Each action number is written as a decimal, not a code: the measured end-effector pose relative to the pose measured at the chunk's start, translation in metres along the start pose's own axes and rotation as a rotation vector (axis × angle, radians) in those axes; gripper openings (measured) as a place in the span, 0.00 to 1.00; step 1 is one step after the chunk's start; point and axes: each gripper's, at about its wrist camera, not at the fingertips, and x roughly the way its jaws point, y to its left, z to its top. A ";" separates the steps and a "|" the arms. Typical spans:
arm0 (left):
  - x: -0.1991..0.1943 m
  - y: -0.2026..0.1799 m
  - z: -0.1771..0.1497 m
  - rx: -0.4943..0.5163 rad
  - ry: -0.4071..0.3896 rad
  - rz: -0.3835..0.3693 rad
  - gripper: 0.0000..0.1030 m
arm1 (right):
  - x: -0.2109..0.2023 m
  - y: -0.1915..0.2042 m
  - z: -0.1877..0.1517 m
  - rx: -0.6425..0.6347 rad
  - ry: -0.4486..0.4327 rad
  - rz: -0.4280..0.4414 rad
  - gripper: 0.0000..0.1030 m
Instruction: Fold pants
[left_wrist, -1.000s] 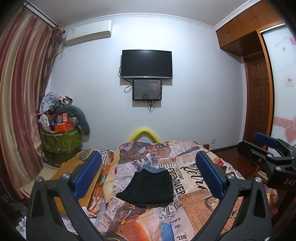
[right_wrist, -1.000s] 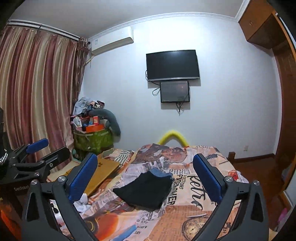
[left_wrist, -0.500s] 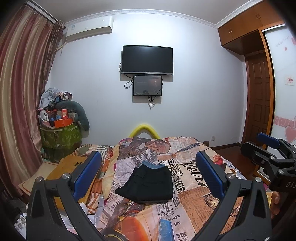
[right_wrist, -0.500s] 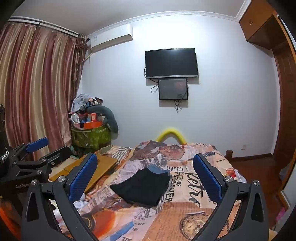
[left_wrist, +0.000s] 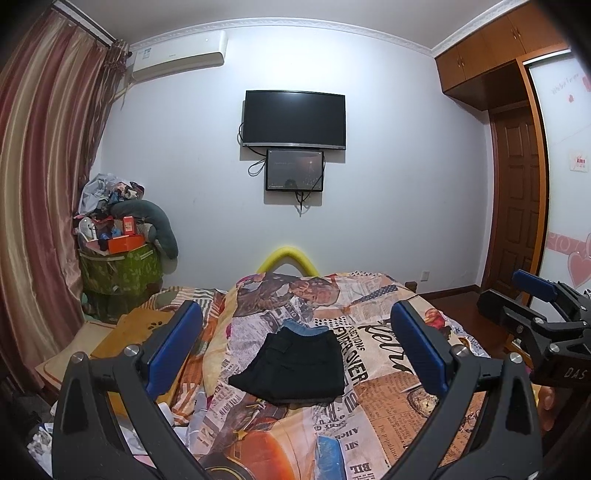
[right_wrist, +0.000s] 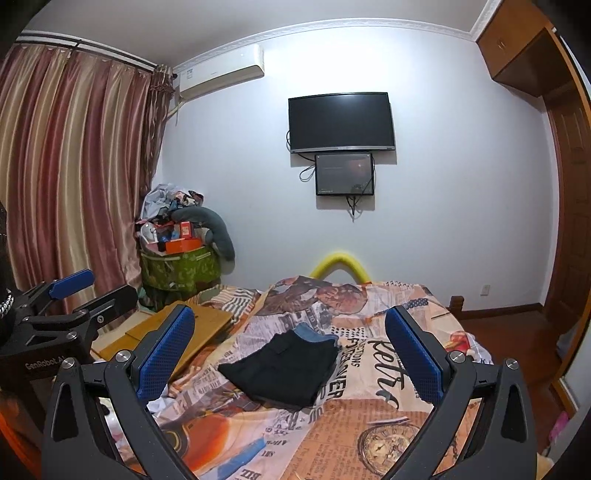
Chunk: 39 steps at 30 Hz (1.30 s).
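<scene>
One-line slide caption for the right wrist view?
Right gripper open above the bed, black pants lying folded on it, untouched.

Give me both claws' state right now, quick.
Left claw: open, holding nothing.
Right claw: open, holding nothing.
Pants lie folded on the bed, untouched.

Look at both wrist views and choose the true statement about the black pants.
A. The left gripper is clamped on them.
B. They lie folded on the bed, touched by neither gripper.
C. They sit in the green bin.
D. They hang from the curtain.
B: the black pants lie folded on the bed, while the left gripper and right gripper are open and empty.
</scene>
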 end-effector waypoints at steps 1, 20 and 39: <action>0.000 -0.001 0.000 -0.001 0.000 -0.002 1.00 | 0.000 0.000 0.000 0.001 0.001 -0.001 1.00; -0.001 -0.005 -0.001 0.010 0.006 -0.037 1.00 | -0.003 -0.003 0.001 0.015 -0.003 -0.002 1.00; -0.001 -0.006 -0.001 0.006 0.021 -0.056 1.00 | -0.005 0.002 0.003 0.015 -0.006 -0.004 1.00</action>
